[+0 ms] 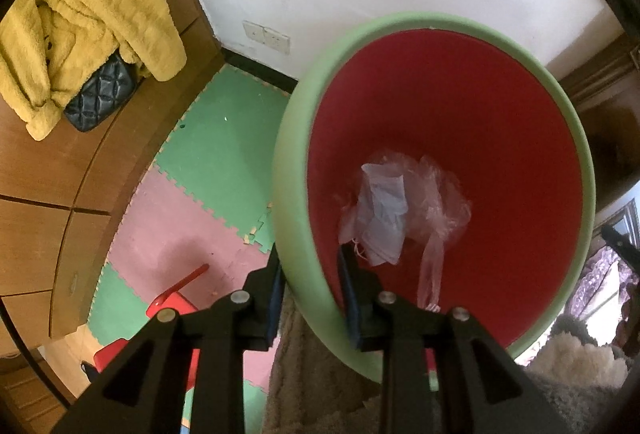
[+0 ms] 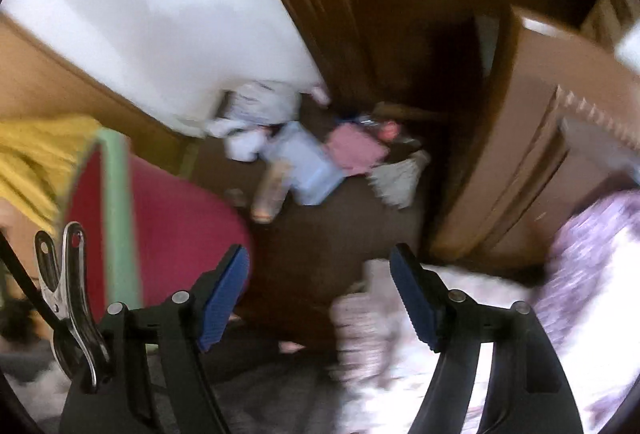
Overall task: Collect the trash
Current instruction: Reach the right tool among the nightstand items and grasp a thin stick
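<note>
My left gripper [image 1: 310,290] is shut on the near rim of a trash bin [image 1: 296,170], green outside and red inside, and holds it tilted. One finger is outside the wall, the other inside. Crumpled clear plastic and a pale blue face mask [image 1: 384,210] lie inside the bin. My right gripper [image 2: 320,298] is open and empty; its blue pads [image 2: 224,294] stand wide apart above a dark floor. The bin also shows in the blurred right wrist view [image 2: 120,202] at the left.
A wooden cabinet [image 1: 48,194] carries a yellow fleece coat [image 1: 80,26] and a black quilted bag [image 1: 100,94]. Foam floor tiles [image 1: 224,154] and a red dustpan [image 1: 176,302] lie below. Clothes and bags [image 2: 304,150] are piled by a brown door [image 2: 384,14].
</note>
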The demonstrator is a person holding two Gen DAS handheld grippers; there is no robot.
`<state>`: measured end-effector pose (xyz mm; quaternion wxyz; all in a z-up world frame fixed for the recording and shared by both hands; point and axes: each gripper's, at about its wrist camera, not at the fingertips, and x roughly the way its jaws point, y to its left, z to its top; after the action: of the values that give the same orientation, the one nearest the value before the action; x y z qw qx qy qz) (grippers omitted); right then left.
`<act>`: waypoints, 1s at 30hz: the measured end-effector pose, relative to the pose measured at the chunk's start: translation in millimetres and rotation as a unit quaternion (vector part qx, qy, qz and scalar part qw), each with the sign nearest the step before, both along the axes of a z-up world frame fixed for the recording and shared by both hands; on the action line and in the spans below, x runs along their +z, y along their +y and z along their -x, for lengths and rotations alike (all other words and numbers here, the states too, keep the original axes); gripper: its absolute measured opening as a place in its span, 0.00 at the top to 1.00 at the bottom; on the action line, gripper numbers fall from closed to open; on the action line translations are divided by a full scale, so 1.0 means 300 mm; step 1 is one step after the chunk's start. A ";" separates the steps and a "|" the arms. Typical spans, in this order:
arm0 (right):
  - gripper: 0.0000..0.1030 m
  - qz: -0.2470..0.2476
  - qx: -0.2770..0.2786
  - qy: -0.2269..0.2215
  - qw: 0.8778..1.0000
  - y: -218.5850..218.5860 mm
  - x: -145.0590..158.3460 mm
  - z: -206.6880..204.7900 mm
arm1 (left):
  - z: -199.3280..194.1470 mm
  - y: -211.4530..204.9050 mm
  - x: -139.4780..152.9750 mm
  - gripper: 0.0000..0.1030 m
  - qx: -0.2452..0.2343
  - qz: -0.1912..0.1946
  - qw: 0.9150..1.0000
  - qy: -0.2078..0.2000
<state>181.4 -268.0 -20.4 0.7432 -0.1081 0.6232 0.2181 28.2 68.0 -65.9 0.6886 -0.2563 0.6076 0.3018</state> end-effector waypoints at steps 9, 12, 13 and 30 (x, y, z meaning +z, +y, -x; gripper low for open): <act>0.27 0.043 0.034 0.057 0.997 0.085 -0.197 -0.048 | -0.008 0.002 0.000 0.74 -0.005 0.002 1.000 0.009; 0.27 0.056 0.022 0.102 0.993 0.091 -0.299 -0.064 | -0.009 0.000 -0.002 0.74 -0.005 0.004 1.000 0.014; 0.27 0.053 0.017 0.115 0.992 0.091 -0.325 -0.069 | -0.010 -0.001 -0.003 0.74 -0.006 0.004 1.000 0.015; 0.27 0.162 0.042 0.180 0.969 0.150 -0.715 -0.099 | -0.014 -0.005 -0.006 0.73 -0.009 0.005 1.000 0.023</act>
<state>211.0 -223.0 -234.8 0.5817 -0.2120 0.7687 0.1608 32.4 66.4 -67.8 0.6755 -0.2472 0.6271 0.2990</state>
